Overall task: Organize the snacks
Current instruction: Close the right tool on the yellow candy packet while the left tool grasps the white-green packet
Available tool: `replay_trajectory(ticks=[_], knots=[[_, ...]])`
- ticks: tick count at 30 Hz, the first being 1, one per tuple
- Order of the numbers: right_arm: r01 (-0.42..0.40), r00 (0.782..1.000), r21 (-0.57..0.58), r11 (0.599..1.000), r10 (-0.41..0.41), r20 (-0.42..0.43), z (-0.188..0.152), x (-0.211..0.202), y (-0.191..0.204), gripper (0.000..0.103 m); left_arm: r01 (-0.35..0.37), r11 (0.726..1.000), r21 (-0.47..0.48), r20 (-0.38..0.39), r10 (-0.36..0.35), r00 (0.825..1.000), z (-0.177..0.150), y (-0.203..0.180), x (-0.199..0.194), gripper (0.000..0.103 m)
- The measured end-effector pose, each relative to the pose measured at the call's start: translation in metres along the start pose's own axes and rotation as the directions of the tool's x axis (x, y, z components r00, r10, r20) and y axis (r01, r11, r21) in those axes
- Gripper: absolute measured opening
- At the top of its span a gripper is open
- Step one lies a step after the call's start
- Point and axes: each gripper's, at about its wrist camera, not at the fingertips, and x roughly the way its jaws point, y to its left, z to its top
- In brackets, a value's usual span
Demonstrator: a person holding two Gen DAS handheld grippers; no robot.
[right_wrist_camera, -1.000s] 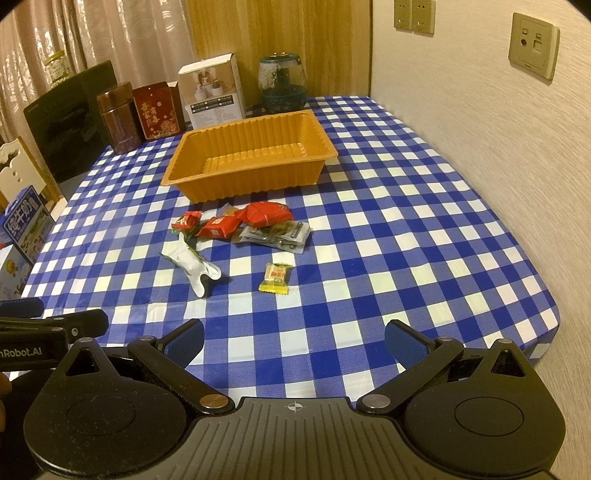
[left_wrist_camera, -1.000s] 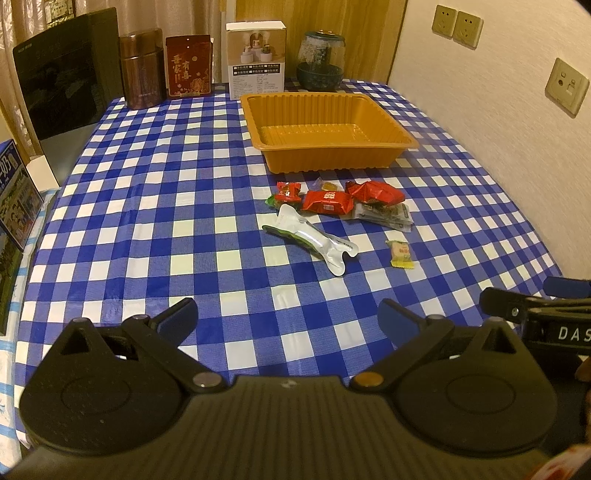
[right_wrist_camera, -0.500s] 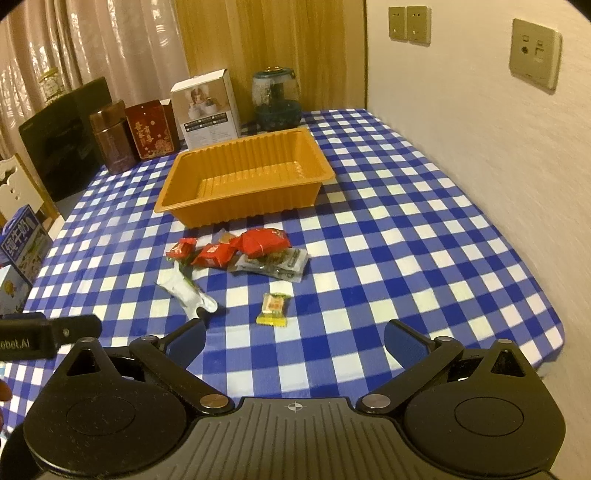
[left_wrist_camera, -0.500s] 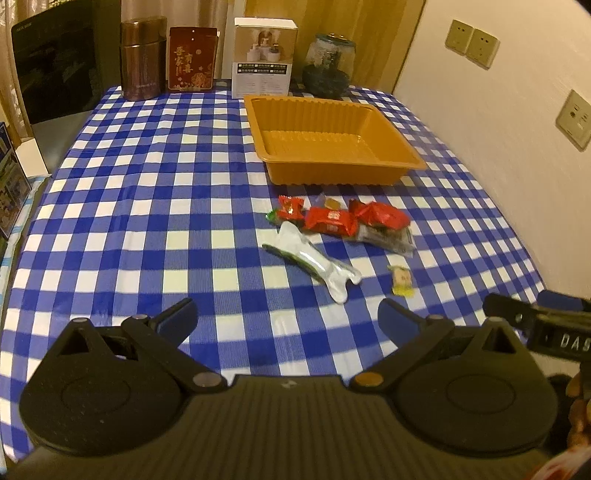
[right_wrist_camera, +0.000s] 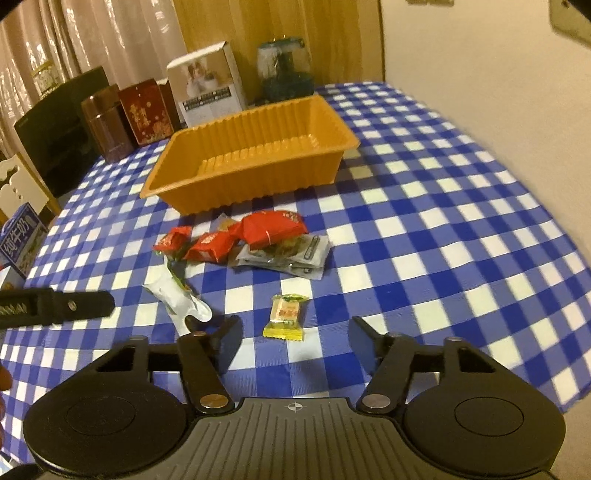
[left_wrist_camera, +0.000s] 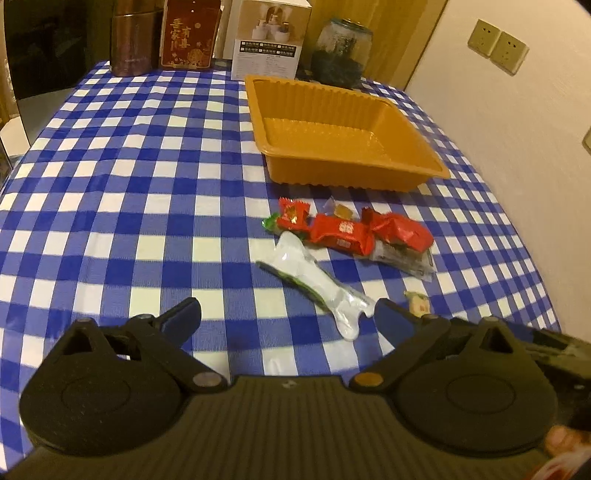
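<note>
An empty orange tray [left_wrist_camera: 424, 166] [right_wrist_camera: 258, 184] stands on the blue checked tablecloth. In front of it lies a pile of red snack packets [left_wrist_camera: 351, 232] [right_wrist_camera: 273, 227] on a clear flat pack [right_wrist_camera: 291, 254]. A white and green pouch [left_wrist_camera: 317, 280] [right_wrist_camera: 177, 295] lies nearer, and my left gripper [left_wrist_camera: 288, 317] is open just before its near end. A small yellow candy [right_wrist_camera: 286, 317] [left_wrist_camera: 417, 304] lies just ahead of my right gripper [right_wrist_camera: 295, 343]. Its jaws are closing, with nothing pressed between them.
At the table's far edge stand a brown canister [left_wrist_camera: 131, 44], a red tin [left_wrist_camera: 190, 33], a white box [left_wrist_camera: 269, 37] and a glass jar [left_wrist_camera: 341, 51]. A wall with sockets [left_wrist_camera: 498, 46] runs along the right. A milk carton [right_wrist_camera: 20, 240] sits at the left.
Both grippers have moved forward and down toward the snacks. The right gripper's jaws have narrowed from wide open. The left gripper's tip now shows close at the right view's left.
</note>
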Motion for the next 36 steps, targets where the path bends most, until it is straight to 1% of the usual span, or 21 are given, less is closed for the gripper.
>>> replay_trajectory(ticks=[4,6,8,10,13,18,20,23,26,29,31,33,35,36], knots=[[-0.011,1.000,-0.006,1.000,0.011,-0.013,-0.001,0.023,-0.002,0.051,-0.012,1.000,0.002,0.002,0.012,1.000,0.006,0.003,0.011,0.099],[-0.014,1.000,-0.005,1.000,0.014,-0.011,-0.002,0.031,-0.003,0.048,-0.014,1.000,-0.003,0.006,0.014,1.000,0.008,0.003,0.016,0.099],[-0.016,1.000,0.000,1.000,0.016,-0.006,-0.002,0.038,-0.003,0.046,-0.009,1.000,-0.005,0.003,0.009,1.000,0.009,0.004,0.022,0.099],[-0.017,1.000,0.005,1.000,0.017,-0.008,-0.002,0.045,-0.004,0.042,0.009,1.000,-0.009,-0.014,-0.009,1.000,0.009,0.004,0.028,0.096],[-0.025,0.999,0.002,1.000,0.025,-0.020,-0.003,0.053,-0.002,0.036,0.025,1.000,-0.012,-0.038,-0.026,0.999,0.008,0.003,0.036,0.095],[-0.010,1.000,-0.033,0.999,0.010,-0.010,-0.004,0.056,0.004,0.034,0.026,1.000,-0.010,-0.051,-0.027,0.998,0.005,0.000,0.044,0.095],[0.001,1.000,-0.049,0.999,-0.001,-0.006,-0.005,0.058,0.007,0.028,0.026,1.000,-0.009,-0.058,-0.026,0.998,0.005,-0.002,0.047,0.095],[0.003,1.000,-0.062,0.998,-0.002,0.000,-0.005,0.058,0.008,0.026,0.025,1.000,-0.010,-0.068,-0.025,0.997,0.006,-0.005,0.053,0.095],[0.009,1.000,-0.046,0.999,-0.008,0.023,-0.003,0.053,0.004,0.025,0.021,1.000,-0.014,-0.081,-0.022,0.996,0.008,-0.008,0.059,0.095],[0.017,0.999,-0.027,0.999,-0.016,0.045,-0.001,0.046,-0.002,0.025,0.022,0.999,-0.039,-0.097,-0.026,0.995,0.012,-0.009,0.068,0.094],[0.016,0.999,-0.011,1.000,-0.016,0.047,-0.001,0.044,-0.005,0.025,0.026,0.998,-0.060,-0.112,-0.033,0.993,0.015,-0.010,0.074,0.088],[0.018,0.999,-0.005,1.000,-0.018,0.046,-0.001,0.043,-0.006,0.025,0.028,0.997,-0.074,-0.123,-0.037,0.992,0.018,-0.013,0.081,0.086],[0.020,0.999,-0.003,1.000,-0.019,0.046,-0.002,0.042,-0.007,0.025,0.022,0.997,-0.069,-0.127,-0.031,0.991,0.019,-0.018,0.088,0.085],[0.021,0.999,-0.001,1.000,-0.021,0.046,-0.002,0.042,-0.007,0.025,0.017,0.998,-0.062,-0.131,-0.025,0.991,0.019,-0.021,0.091,0.081]])
